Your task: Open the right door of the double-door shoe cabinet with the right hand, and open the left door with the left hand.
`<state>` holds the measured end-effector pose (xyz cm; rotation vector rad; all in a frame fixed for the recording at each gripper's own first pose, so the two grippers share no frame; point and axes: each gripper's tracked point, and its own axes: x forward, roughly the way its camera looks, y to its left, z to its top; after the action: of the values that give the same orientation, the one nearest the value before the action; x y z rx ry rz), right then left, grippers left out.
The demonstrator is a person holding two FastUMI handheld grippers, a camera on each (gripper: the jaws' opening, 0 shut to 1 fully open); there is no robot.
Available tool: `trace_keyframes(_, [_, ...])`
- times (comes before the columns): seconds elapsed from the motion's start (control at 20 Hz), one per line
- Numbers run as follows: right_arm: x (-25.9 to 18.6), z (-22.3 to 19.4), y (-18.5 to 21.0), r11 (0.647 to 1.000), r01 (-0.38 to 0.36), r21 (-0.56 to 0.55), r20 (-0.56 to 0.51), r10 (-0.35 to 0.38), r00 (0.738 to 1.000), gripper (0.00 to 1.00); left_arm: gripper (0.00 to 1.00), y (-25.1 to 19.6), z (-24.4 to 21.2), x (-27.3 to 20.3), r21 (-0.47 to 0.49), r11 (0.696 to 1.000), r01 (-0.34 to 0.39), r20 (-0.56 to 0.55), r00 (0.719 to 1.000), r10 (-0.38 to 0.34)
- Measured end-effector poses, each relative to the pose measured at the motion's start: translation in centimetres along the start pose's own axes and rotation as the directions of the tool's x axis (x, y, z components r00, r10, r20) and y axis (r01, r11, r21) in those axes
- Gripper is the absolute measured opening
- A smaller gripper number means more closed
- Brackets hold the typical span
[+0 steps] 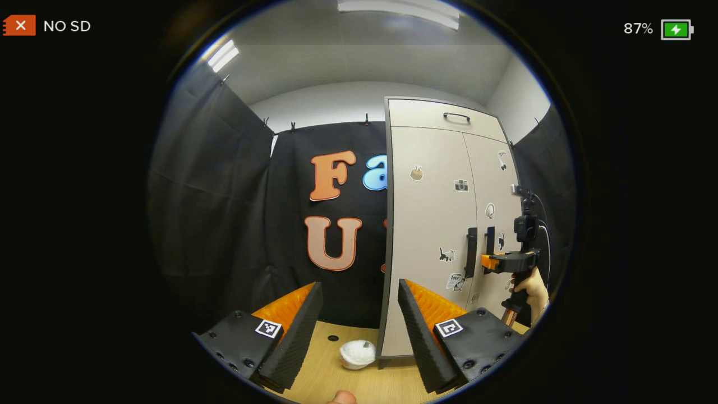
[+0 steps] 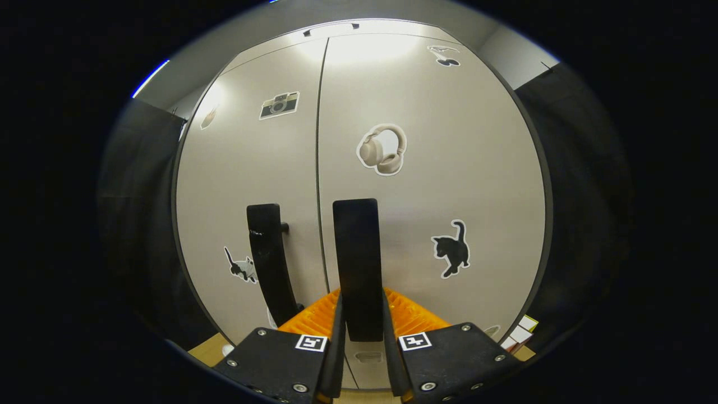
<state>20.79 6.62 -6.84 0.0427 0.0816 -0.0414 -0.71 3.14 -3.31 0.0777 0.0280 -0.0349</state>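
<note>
The pale double-door shoe cabinet [image 1: 426,314] stands right of centre in the left gripper view, both doors flush. My left gripper [image 1: 359,292] is open and holds nothing, well short of the left door [image 1: 426,213] and its black handle [image 1: 471,252]. A hand [image 1: 530,289] holds my right gripper [image 1: 487,261] at the right door's handle [image 1: 491,240]. In the right gripper view the right door [image 2: 465,168] looms close. My right gripper [image 2: 362,294] is shut on its vertical black handle [image 2: 357,252], one finger on each side. The left door's handle [image 2: 269,258] stands just beside it.
A white round object [image 1: 357,353] lies on the wooden floor [image 1: 325,381] by the cabinet's left foot. Above the doors is a drawer with a black handle [image 1: 457,116]. Black cloth walls close in on the left and behind. Small boxes [image 2: 521,331] sit by the cabinet's lower right.
</note>
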Motion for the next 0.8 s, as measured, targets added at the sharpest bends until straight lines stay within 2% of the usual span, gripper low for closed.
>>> trace_keyframes(0.25, [-0.8, 0.0, -0.1, 1.0, -0.019, 0.004, 0.006, 0.019, 1.0, 0.14, 0.81, -0.3, 0.1, -0.8, 0.005, 1.0, -0.009, -0.006, 1.0, 0.009])
trace_keyframes(0.4, [-2.7, 0.1, -0.2, 0.998, -0.067, 0.011, 0.017, 0.067, 0.998, 0.11, 0.81, -0.6, 0.4, -1.8, 0.002, 1.0, -0.015, -0.004, 1.0, 0.015])
trace_keyframes(0.5, [-4.4, 0.0, -0.6, 0.994, -0.105, 0.027, 0.014, 0.105, 0.994, 0.05, 0.82, -0.9, 0.8, -2.5, 0.0, 1.0, -0.018, -0.001, 1.0, 0.018])
trace_keyframes(0.8, [-7.5, 0.3, -1.5, 0.988, -0.157, 0.007, 0.016, 0.157, 0.987, 0.04, 0.81, -2.5, 1.6, -4.6, -0.013, 1.0, -0.003, 0.007, 1.0, 0.003])
